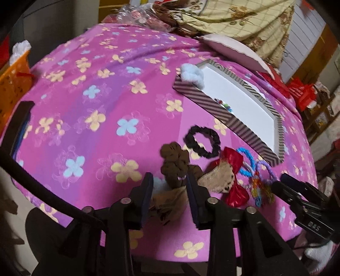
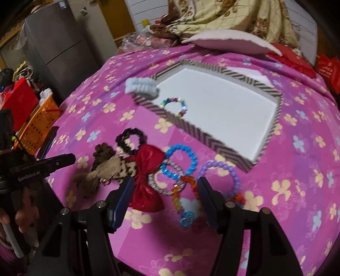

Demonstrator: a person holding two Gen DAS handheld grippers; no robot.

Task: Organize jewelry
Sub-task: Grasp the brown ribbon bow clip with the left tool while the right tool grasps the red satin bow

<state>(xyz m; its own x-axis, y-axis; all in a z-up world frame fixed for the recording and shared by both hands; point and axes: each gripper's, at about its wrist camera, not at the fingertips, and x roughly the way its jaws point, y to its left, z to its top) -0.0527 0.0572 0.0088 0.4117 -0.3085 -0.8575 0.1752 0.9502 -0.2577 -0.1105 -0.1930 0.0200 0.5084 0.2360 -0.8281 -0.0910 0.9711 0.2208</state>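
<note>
Fingers point(image 1: 148, 186) of our left gripper point(image 1: 170, 186) stand spread, straddling the brown scrunchie point(image 1: 173, 162) and a beige patterned bow point(image 1: 216, 178) at the near edge of the bed point(image 1: 85, 106); whether the pads touch the fabric we cannot tell. Our right gripper point(image 2: 164, 191) has its fingers point(image 2: 125, 191) spread too, over the red bow point(image 2: 146, 169), a silver bangle point(image 2: 161, 186) and an orange beaded strand point(image 2: 191, 182).

We see the bed covered by a pink and purple sheet printed with yellow and blue flowers. A striped tray point(image 2: 191, 129) with a white floor lies on it toward the far right side, a light blue scrunchie point(image 2: 141, 86) draped over its near left corner. Between tray and grippers lie a black scrunchie point(image 2: 129, 141), a blue bead bracelet point(image 2: 180, 159) and a purple bead bracelet point(image 2: 223, 169), close together and partly overlapping.

At the far edge sit a pink pillow point(image 2: 229, 40) and a cream floral blanket point(image 2: 223, 17). An orange basket point(image 2: 40, 125) stands left of the bed.

Only the right wrist view shows the multicolored bead bracelet point(image 2: 175, 107) plainly, inside the tray by its near wall; the left view catches just a sliver of it. That right view alone also shows a grey fridge point(image 2: 57, 46).
</note>
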